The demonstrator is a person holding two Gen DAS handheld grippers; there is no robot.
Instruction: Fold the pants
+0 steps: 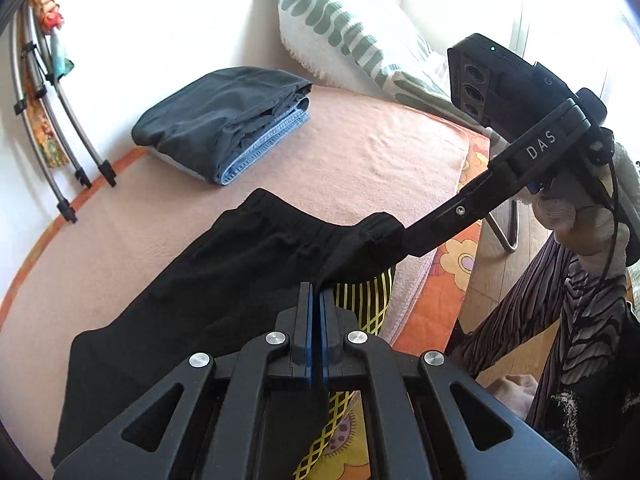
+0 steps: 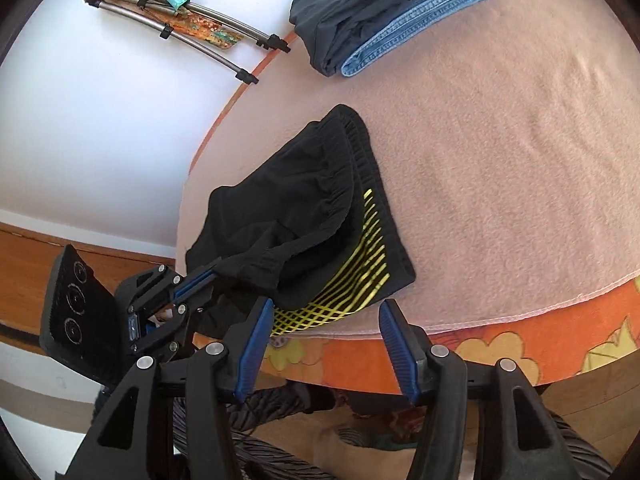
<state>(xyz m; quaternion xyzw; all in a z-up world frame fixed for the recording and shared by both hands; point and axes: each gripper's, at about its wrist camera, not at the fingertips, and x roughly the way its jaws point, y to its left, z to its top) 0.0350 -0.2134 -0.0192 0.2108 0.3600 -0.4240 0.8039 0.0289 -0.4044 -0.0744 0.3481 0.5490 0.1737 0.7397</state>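
Black pants (image 1: pixel 224 280) with yellow stripes lie partly folded on a pink blanket (image 1: pixel 360 160); they also show in the right wrist view (image 2: pixel 296 216). My left gripper (image 1: pixel 315 292) is shut on the pants' black fabric near the bed's edge and holds it lifted; it also shows in the right wrist view (image 2: pixel 208 276). My right gripper (image 2: pixel 326 308) is open and empty, its fingers straddling the yellow-striped edge of the pants. In the left wrist view its finger (image 1: pixel 436 228) reaches to the bunched waistband.
A stack of folded pants, dark grey over blue denim (image 1: pixel 224 120), lies further back on the blanket, also in the right wrist view (image 2: pixel 384 8). A patterned pillow (image 1: pixel 340 28) leans at the back. Metal tubes (image 1: pixel 60 128) lean on the white wall. An orange flowered bedcover (image 2: pixel 520 344) hangs at the edge.
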